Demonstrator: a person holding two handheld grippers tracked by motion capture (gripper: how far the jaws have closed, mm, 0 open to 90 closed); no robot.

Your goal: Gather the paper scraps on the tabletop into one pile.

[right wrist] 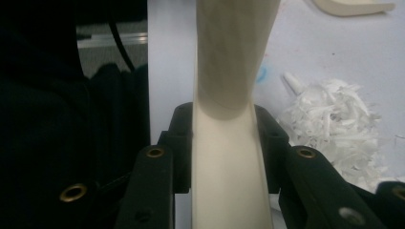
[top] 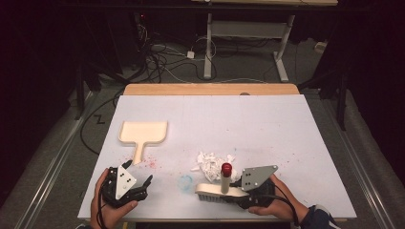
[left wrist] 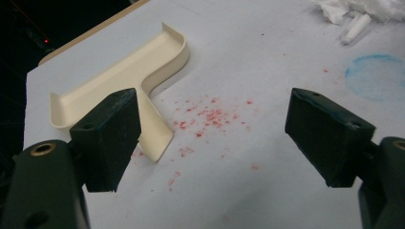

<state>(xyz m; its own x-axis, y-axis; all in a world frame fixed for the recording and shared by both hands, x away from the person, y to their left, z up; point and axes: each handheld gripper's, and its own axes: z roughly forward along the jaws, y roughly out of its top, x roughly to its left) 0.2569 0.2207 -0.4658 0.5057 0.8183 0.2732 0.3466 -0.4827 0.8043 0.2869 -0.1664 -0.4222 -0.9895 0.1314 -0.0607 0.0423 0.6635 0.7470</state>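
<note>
A cream dustpan (top: 143, 131) (left wrist: 124, 81) lies flat at the table's left, its handle towards the person. Red specks (left wrist: 210, 117) are scattered beside that handle. My left gripper (top: 147, 186) (left wrist: 215, 107) hovers open just short of the handle, with nothing between its jaws. A heap of white paper scraps (top: 212, 162) (right wrist: 334, 124) sits mid-table. My right gripper (top: 234, 191) (right wrist: 224, 124) is shut on a cream hand brush (top: 210, 193) (right wrist: 227, 157), whose bristles rest near the front edge. A red-capped stem (top: 226, 169) rises from the brush.
A faint blue smear (top: 185, 181) (left wrist: 377, 76) marks the white table cover (top: 267, 124) between the two grippers. A wooden strip (top: 210, 89) edges the far side. Cables and desk legs (top: 207, 52) are on the floor beyond.
</note>
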